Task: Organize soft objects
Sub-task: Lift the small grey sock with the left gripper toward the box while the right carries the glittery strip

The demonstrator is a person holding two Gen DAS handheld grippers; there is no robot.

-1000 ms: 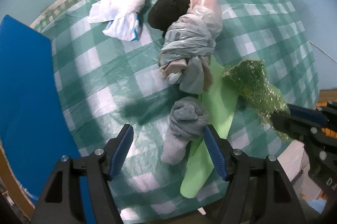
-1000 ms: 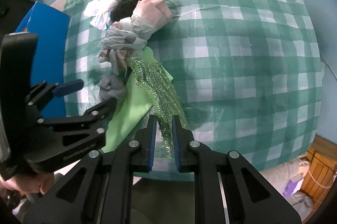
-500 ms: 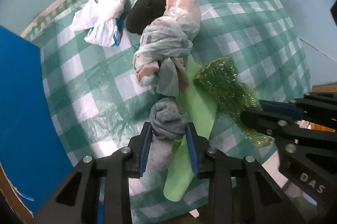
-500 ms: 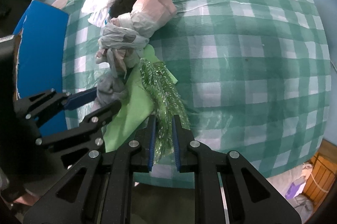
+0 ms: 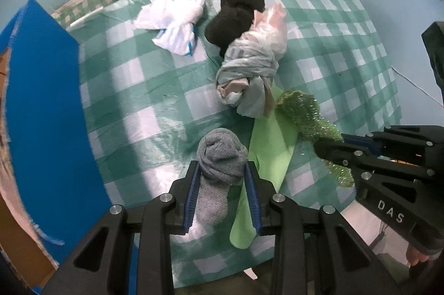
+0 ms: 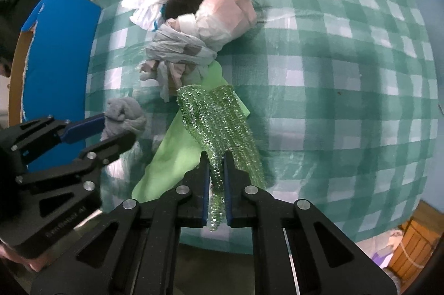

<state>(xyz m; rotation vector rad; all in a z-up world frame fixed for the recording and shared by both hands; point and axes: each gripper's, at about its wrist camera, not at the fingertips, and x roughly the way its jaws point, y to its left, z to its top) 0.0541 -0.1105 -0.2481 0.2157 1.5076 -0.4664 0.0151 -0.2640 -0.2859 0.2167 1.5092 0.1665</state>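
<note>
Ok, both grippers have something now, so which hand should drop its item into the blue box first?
Left, probably. The left gripper is shut on the grey sock and sits right beside the blue box. The right gripper, clamping the green glittery mesh, would have to cross over it.

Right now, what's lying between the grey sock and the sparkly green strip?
The light green cloth lies on the checked tablecloth between the grey sock and the sparkly green strip, clearest in the left wrist view.

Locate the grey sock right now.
In the left wrist view, the grey sock sits low centre, pinched in the left gripper, just left of the light green cloth on the checked tablecloth.
</note>
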